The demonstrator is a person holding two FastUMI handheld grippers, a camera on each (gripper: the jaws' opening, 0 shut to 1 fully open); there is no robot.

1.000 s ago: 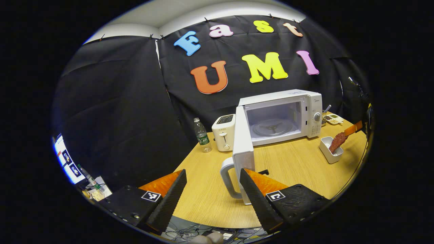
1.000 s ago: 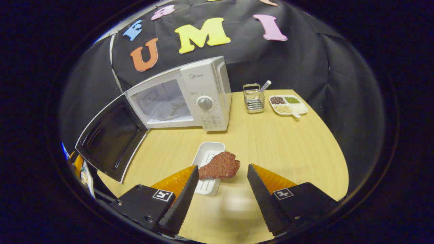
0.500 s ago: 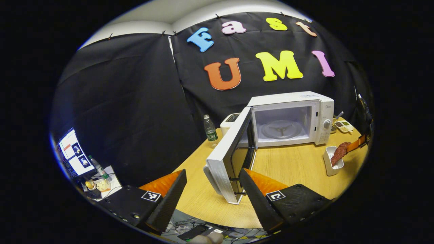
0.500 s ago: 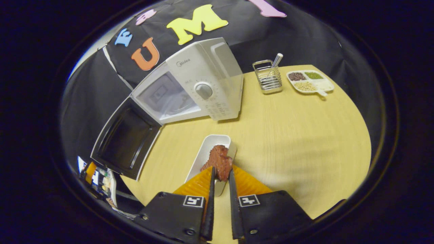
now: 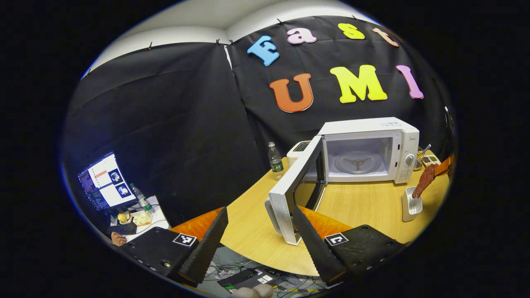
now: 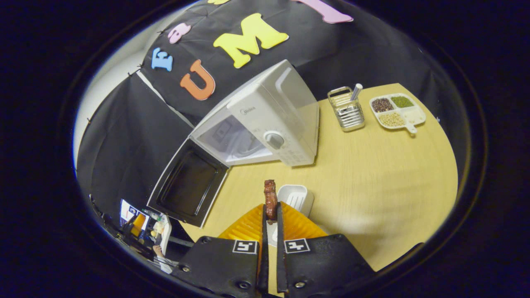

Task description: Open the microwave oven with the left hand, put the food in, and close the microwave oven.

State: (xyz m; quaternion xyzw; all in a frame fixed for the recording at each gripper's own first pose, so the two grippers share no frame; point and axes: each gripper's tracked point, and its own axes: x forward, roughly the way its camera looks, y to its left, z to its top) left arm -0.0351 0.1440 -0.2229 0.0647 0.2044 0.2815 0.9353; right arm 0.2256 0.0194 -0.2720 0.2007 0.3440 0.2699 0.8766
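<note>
Right gripper view showed the right tool, spread a second earlier, now clamped on the food and lifting it above its white dish, ready for the open microwave, while the left tool hung apart.
</note>
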